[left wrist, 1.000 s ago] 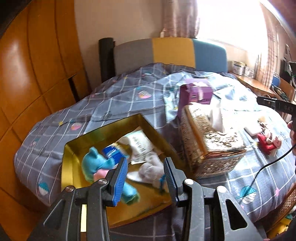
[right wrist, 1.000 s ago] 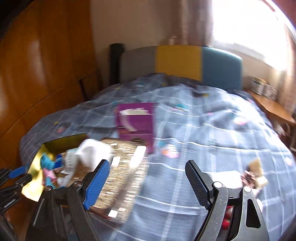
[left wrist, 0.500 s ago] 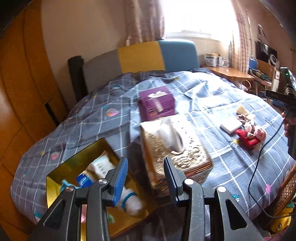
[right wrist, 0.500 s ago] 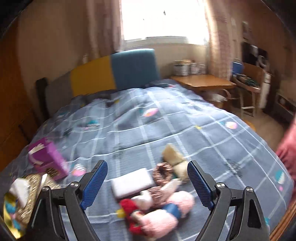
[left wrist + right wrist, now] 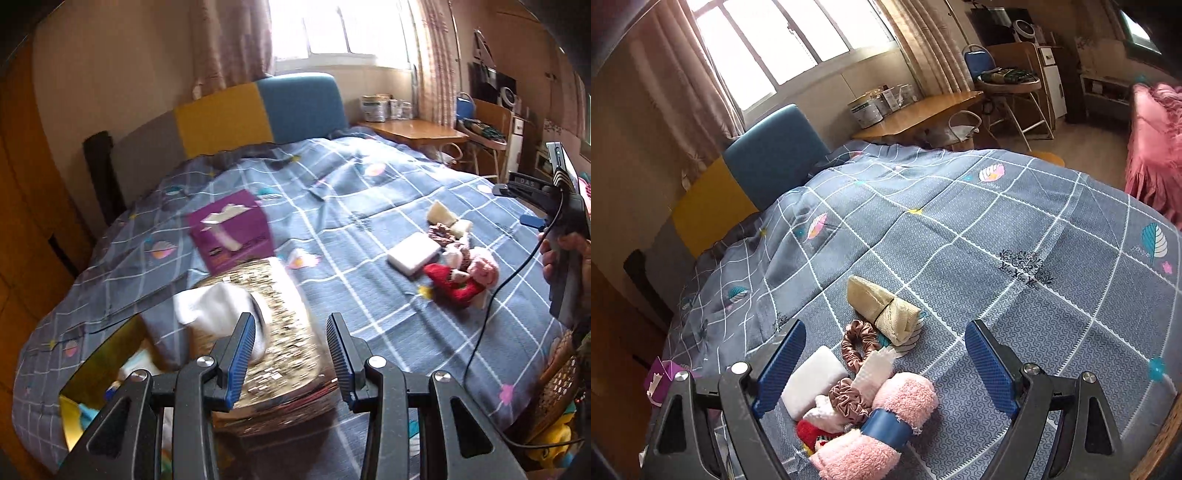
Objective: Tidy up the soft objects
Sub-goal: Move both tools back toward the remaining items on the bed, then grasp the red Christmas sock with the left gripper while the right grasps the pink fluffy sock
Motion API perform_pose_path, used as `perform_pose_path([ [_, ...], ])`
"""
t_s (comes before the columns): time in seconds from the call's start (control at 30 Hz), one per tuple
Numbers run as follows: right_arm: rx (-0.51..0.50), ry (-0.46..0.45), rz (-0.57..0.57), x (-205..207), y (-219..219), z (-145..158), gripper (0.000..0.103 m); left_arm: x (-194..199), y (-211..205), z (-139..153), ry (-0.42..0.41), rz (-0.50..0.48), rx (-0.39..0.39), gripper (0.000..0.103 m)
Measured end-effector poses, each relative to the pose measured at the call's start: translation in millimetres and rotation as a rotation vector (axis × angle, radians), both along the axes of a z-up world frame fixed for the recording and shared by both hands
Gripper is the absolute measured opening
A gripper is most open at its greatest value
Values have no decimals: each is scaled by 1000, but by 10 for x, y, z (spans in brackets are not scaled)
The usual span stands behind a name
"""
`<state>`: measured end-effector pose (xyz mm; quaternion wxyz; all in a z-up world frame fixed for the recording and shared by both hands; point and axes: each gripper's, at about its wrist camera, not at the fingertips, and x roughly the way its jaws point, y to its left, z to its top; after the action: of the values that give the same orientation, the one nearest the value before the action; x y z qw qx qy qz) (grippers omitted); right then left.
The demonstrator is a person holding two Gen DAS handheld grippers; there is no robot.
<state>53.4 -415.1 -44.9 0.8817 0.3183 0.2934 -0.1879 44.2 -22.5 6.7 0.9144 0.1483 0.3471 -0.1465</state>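
Soft pile (image 5: 864, 398) sits between right gripper's (image 5: 882, 369) open jaws; left jaws open, empty.

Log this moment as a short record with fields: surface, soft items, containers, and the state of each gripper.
surface: bed with blue checked quilt
soft items: pink rolled towel, beige cloth roll, two brown scrunchies, white sponge block, red plush piece, clustered together
containers: gold box at bed edge; sequinned tissue box; purple box
left gripper: jaws open, empty, over sequinned tissue box
right gripper: jaws open, empty, above the cluster
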Motion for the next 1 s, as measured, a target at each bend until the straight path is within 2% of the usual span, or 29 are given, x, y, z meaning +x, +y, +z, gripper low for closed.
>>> perform_pose_path([
  [0.43,171,18,-25,-30,-194,-195,89,252,-694,-246,143,-157,-46,40],
  [0.7,251,241,67,187,-135,-548,89,421,-1082,-446,250,-210,-85,40],
  [0.87,280,259,91,199,-118,-601,89,542,-1361,-619,326,-242,-124,40],
  [1.0,320,277,131,231,-81,-654,89,690,-1637,-846,427,-259,-163,40],
])
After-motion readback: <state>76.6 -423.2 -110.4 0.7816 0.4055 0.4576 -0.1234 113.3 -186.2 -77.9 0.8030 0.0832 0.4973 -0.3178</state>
